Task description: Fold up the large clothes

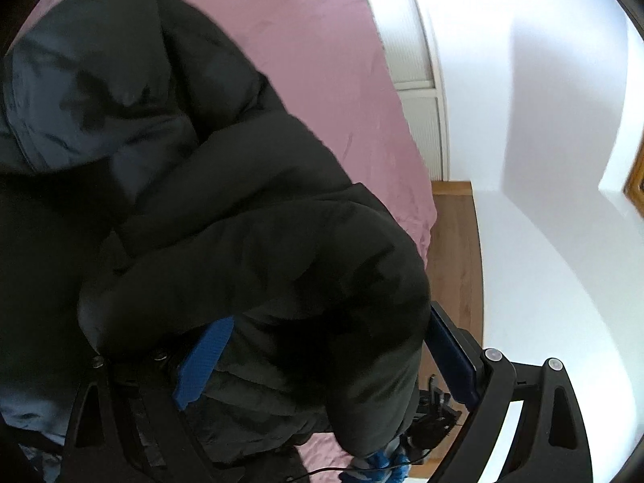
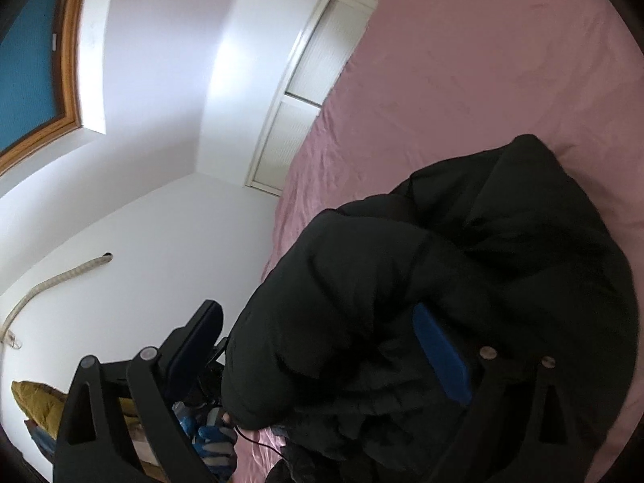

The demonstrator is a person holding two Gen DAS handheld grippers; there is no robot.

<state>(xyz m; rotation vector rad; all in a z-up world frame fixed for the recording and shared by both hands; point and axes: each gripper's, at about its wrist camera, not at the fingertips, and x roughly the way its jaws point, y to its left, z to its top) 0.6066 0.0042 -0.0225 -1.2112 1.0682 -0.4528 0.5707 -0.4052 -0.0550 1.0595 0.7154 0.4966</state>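
**Jacket bundled, fold not yet tidy**

Pink bedsheet (image 2: 463, 80) spreads below white walls. On it our black padded hooded jacket (image 1: 225, 201) lies doubled into a thick heap, edges unsquared. We judge folding partly done. Left gripper (image 1: 326, 362) and right gripper (image 2: 322, 358) straddle its bulk, jaws spread wide, apparently not clamping.

One black puffer jacket (image 1: 249, 217) is lying on one pink bed sheet (image 1: 306, 52). Two grippers are showing: the left gripper (image 1: 326, 362) and the right gripper (image 2: 322, 358), each carrying two blue-padded fingers, four fingers in all. One gloved hand (image 2: 215, 440), blue and grey, is appearing low in the right wrist view. One wood-framed window (image 2: 36, 60) is showing, and one white panelled door (image 2: 318, 80). One yellow quilted item (image 2: 34, 398) is sitting at the lower left edge.
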